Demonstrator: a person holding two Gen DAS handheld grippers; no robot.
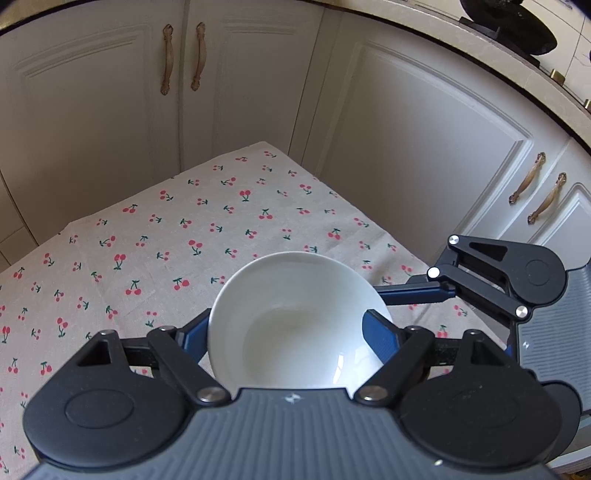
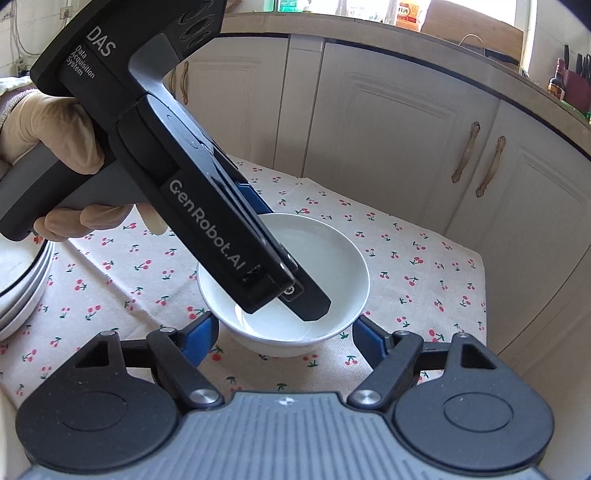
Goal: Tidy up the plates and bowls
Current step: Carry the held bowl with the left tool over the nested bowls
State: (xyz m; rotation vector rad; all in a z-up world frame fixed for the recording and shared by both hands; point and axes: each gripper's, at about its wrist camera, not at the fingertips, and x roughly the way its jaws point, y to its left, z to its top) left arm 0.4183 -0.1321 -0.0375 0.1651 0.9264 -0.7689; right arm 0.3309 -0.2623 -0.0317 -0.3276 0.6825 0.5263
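Note:
A white bowl (image 1: pixel 295 325) (image 2: pixel 291 273) stands on the cherry-print tablecloth (image 1: pixel 155 240) (image 2: pixel 424 266). My left gripper (image 1: pixel 291 332) is over it with its blue fingers (image 1: pixel 380 339) wide apart, one on each side of the bowl; in the right wrist view the left gripper (image 2: pixel 295 295) reaches down into the bowl from above. My right gripper (image 2: pixel 284 332) is open, its blue fingers (image 2: pixel 201 332) straddling the bowl's near side without touching. The right gripper's black linkage (image 1: pixel 495 280) shows at the right in the left wrist view.
A stack of white plates (image 2: pixel 18 288) sits at the table's left edge. White cabinet doors (image 1: pixel 406 147) with bronze handles stand close behind the table. A dark pan (image 1: pixel 509 26) rests on the counter above.

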